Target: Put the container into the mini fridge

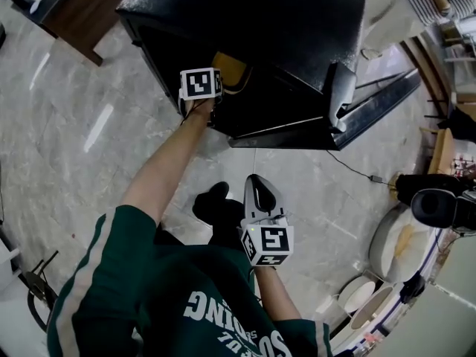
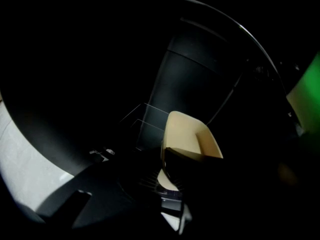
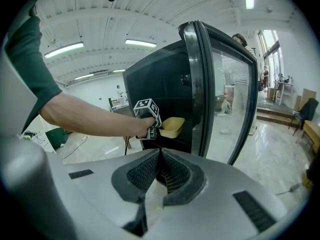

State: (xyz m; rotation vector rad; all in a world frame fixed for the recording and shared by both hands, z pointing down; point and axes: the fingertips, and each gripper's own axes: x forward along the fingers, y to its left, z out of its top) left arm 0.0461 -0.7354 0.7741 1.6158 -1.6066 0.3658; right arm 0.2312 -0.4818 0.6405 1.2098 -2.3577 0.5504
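The black mini fridge stands on the floor with its glass door swung open to the right. My left gripper reaches into the opening, shut on the rim of a cream-yellow container. In the left gripper view the container hangs in the dark interior just past the gripper. The right gripper view shows the left gripper holding the container at the fridge mouth beside the door. My right gripper is shut and empty, held back near my body.
A dark wooden table stands at the top left. A thin cable runs over the marble floor right of the fridge. White round vessels and dark equipment crowd the right edge. My shoe is below the fridge.
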